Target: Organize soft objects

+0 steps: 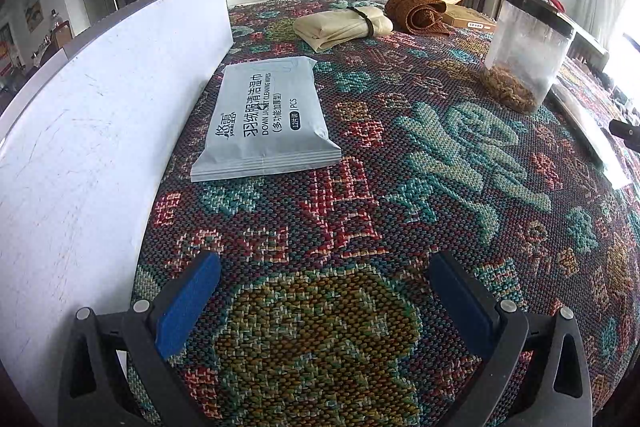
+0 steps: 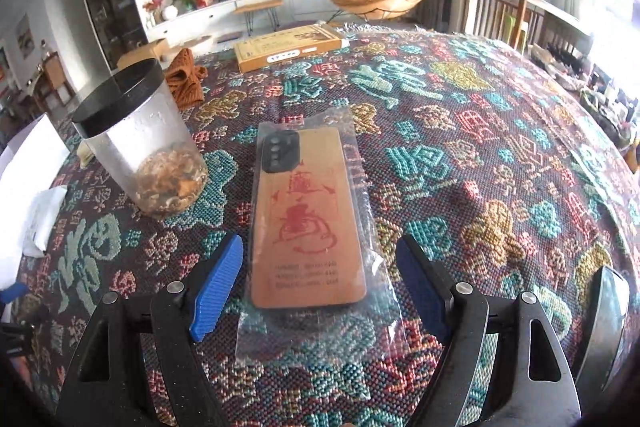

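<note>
I see a clear plastic jar (image 2: 138,143) with a black lid standing on the desk (image 2: 460,131), its bottom filled with brownish dried bits I can't identify; its upper wall is fogged. In front of my right hand-held gripper (image 2: 320,279) lies a clear plastic sleeve (image 2: 316,227) holding an orange phone case with a red print; small text on it is too blurred to read. That gripper's blue pads stand wide apart on either side of the sleeve's near end, not pressing it. My left hand-held gripper (image 1: 324,291) is also spread wide, with only the woven cloth between its fingers. Ahead of it, along the desk's left edge beside a white board (image 1: 100,115), rests a grey wipes pack (image 1: 266,115). Toward the far edge lie a folded cream cloth (image 1: 340,25) bound by a strap, a rolled brown knit (image 1: 418,11) and a flat cardboard box (image 2: 286,47), partly hidden in the left view.
</note>
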The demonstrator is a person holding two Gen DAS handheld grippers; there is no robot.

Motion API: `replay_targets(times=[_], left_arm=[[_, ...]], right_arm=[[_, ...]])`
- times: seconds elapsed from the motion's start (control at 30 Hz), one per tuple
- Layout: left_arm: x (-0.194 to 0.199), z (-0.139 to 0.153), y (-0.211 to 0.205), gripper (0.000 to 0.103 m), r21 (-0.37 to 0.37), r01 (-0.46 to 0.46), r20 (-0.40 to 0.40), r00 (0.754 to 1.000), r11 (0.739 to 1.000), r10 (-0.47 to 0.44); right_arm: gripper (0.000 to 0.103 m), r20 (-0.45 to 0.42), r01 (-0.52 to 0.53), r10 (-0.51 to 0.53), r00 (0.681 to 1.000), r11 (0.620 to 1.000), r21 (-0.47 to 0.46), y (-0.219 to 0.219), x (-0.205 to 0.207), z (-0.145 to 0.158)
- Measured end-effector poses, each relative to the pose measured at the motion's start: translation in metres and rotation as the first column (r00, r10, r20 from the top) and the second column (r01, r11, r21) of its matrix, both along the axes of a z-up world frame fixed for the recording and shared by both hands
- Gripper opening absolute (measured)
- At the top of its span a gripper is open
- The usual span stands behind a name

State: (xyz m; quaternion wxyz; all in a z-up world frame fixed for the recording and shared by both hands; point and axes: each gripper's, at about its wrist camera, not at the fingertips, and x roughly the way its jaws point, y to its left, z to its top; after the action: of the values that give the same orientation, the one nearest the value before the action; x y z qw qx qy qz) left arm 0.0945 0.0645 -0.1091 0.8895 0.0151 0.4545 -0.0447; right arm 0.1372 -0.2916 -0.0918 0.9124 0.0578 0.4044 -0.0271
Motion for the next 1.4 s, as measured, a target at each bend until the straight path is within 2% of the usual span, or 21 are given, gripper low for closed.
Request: replay_targets(times=[0.13, 0.23, 0.3, 0.4, 0.6, 0.8, 1.1, 1.2, 1.3, 1.4], left_arm=[[0.000, 0.000, 0.000, 0.103, 0.000, 0.000, 0.000, 1.000, 1.000, 0.000], [0.000, 0.000, 0.000, 0.103, 0.000, 0.000, 0.000, 1.000, 1.000, 0.000], [0.000, 0.000, 0.000, 0.103, 0.000, 0.000, 0.000, 1.000, 1.000, 0.000], [0.000, 0.000, 0.000, 0.103, 0.000, 0.000, 0.000, 1.000, 1.000, 0.000], [0.000, 0.000, 0.000, 0.103, 0.000, 0.000, 0.000, 1.000, 1.000, 0.000], [0.000, 0.000, 0.000, 0.103, 0.000, 0.000, 0.000, 1.000, 1.000, 0.000], [0.000, 0.000, 0.000, 0.103, 0.002, -0.002, -0.001, 1.000, 1.000, 0.002], [0.015, 0.009, -0.002, 0.103, 0.016, -0.027, -0.027, 0.999, 1.000, 0.028], [0.039, 0.027, 0.001, 0.103, -0.025, -0.075, 0.006, 0.997, 0.997, 0.075], [0.076, 0.025, 0.008, 0.103, -0.087, -0.140, -0.048, 0.990, 0.986, 0.136]], right_arm=[[0.082, -0.056, 0.034, -0.033, 0.998, 0.999, 0.013, 0.000, -0.029, -0.007], [0.082, -0.090, 0.018, -0.017, 0.996, 1.000, 0.013, 0.011, -0.052, -0.022], [0.081, -0.133, 0.012, -0.014, 0.991, 1.000, -0.022, 0.018, -0.050, -0.027], [0.082, -0.106, 0.012, -0.014, 0.994, 1.000, -0.013, 0.022, -0.051, -0.024], [0.083, -0.188, 0.005, -0.019, 0.982, 0.997, -0.072, 0.030, -0.043, -0.040], [0.090, -0.175, 0.033, -0.044, 0.984, 0.997, -0.067, 0.027, -0.044, -0.043], [0.091, -0.168, 0.040, -0.052, 0.984, 0.997, -0.072, 0.027, -0.044, -0.043], [0.091, -0.168, 0.040, -0.052, 0.984, 0.997, -0.072, 0.026, -0.044, -0.043], [0.091, -0.167, 0.041, -0.052, 0.985, 0.997, -0.072, 0.026, -0.044, -0.043], [0.092, -0.166, 0.041, -0.052, 0.985, 0.997, -0.071, 0.027, -0.043, -0.042]])
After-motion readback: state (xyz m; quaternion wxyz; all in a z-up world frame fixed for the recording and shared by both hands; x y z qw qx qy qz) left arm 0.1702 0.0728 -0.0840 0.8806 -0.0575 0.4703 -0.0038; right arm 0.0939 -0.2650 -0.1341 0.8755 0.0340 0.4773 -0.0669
